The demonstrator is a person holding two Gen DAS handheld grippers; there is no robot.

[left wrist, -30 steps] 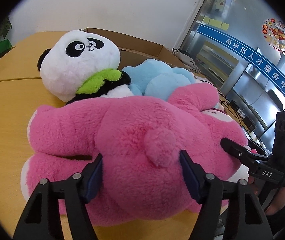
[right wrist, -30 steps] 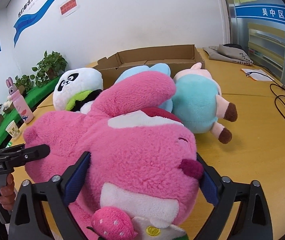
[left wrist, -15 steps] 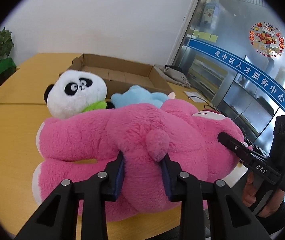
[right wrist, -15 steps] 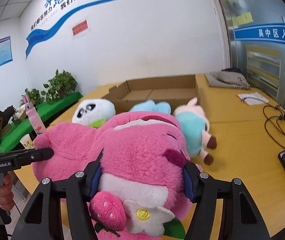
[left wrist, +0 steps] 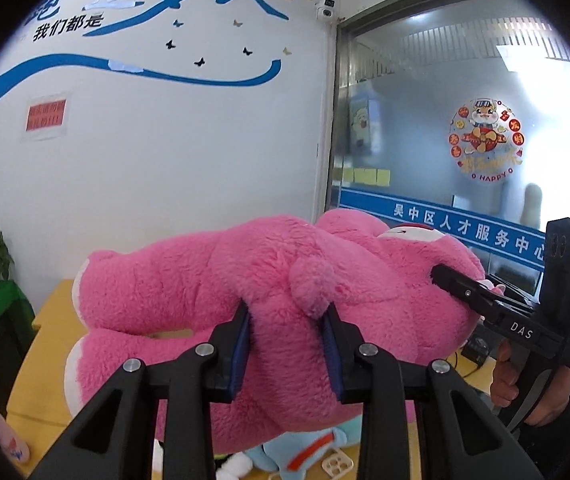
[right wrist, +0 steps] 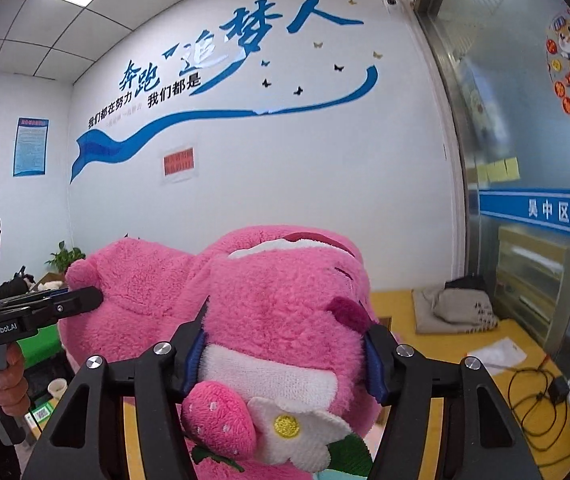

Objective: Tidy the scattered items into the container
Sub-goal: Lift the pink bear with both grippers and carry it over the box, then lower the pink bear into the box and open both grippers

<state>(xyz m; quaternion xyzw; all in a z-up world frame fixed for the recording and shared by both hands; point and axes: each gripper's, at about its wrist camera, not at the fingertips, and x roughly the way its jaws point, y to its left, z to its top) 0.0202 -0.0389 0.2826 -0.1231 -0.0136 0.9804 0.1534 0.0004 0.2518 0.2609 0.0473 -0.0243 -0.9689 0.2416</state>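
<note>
**A:** How far along are you with the tidying?

**B:** Not far, I think. You have the big pink bear (left wrist: 269, 304) up in the air — both tongs hold it. It is not in any box yet. It hangs above the yellow table (left wrist: 41, 344), with the white wall behind it.

**A:** What are your tongs doing?

**B:** Your left gripper (left wrist: 287, 346) is squeezed tight on the bear's back end, just under its little round tail. Your right gripper (right wrist: 283, 354) is squeezed on the bear's face, on each side of the white snout, with the pink strawberry (right wrist: 221, 420) and white flower (right wrist: 293, 428) just below it.

**A:** What is left to do?

**B:** You have to carry the bear to the box and let go. Then come the other toys — a blue toy (left wrist: 305, 452) peeks out under the bear near the bottom of the left view, with a bit of white fluff beside it.

**A:** What can't you see?

**B:** The box! From the left view it does not show at all. In the right view there may be a brown flap (right wrist: 51, 282) far to the left, but it is too small to be sure. The bear hides most of the table, so I cannot count the toys left. The blue toy is cut off, so I cannot tell what it is.
</note>
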